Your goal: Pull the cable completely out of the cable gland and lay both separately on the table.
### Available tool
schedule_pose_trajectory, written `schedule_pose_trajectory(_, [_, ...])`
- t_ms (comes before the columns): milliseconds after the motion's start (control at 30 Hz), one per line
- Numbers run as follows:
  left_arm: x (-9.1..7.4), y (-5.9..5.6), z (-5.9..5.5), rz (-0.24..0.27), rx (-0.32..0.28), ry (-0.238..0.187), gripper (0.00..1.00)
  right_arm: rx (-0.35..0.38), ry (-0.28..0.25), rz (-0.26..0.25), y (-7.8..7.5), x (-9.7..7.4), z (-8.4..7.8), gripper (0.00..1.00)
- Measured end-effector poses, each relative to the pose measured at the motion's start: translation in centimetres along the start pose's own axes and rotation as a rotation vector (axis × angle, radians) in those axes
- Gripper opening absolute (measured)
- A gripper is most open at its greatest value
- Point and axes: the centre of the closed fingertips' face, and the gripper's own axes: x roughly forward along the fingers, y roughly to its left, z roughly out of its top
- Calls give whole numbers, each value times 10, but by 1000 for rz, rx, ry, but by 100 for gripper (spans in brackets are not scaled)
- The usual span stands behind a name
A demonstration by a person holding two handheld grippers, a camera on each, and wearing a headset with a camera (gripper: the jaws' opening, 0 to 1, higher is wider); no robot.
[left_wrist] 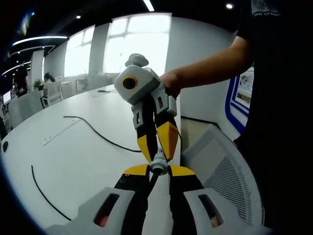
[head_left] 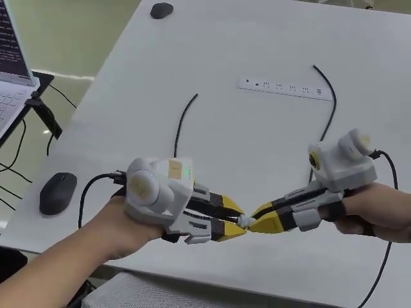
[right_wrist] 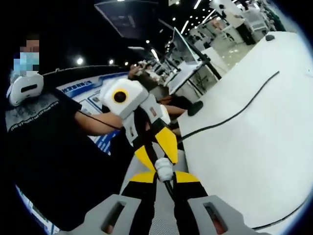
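A small white cable gland hangs in the air above the table's near edge, caught between the yellow tips of both grippers. My left gripper comes in from the left and my right gripper from the right, tip to tip. In the left gripper view the gland sits between my left gripper's jaws, and a thin black cable runs back from it. In the right gripper view the gland sits between my right gripper's jaws, with the cable trailing back between them.
A white power strip lies across the far side of the white table. Loose black cables lie on it. Mice sit at the far edge and the left edge. A laptop stands off to the left.
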Motion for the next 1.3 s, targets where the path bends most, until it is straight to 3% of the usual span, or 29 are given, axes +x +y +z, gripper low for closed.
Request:
schedule_pose_trajectory(367, [1,1,-8,-13,-70,6,15,-289,73,-179,-4,2,-5,7])
schedule_pose_trajectory(467, [1,1,-9,-17,-82,5,15,-438,116,-247,-5,2,-5,7])
schedule_pose_trajectory(500, [1,1,-9,-17,-85,6,15,-437,112,-262,-6,1,-5,7])
schedule_pose_trajectory(767, [-1,3,-9,-15,-157,-16,15,-734,205,-434,-8,0,-6,7])
schedule_pose_trajectory(900, [-1,3,-10,-9,-191,-20,15,-814,225,-495,-8,1,-5,7])
schedule_pose_trajectory(1067, [-2,3,-9,1,-218,-34,15,-843,223,-526,-8,1,-5,7])
schedule_pose_trajectory(1300, [-3,3,-8,18,-206,-39,15,-796,195,-534,-8,0,-1,8])
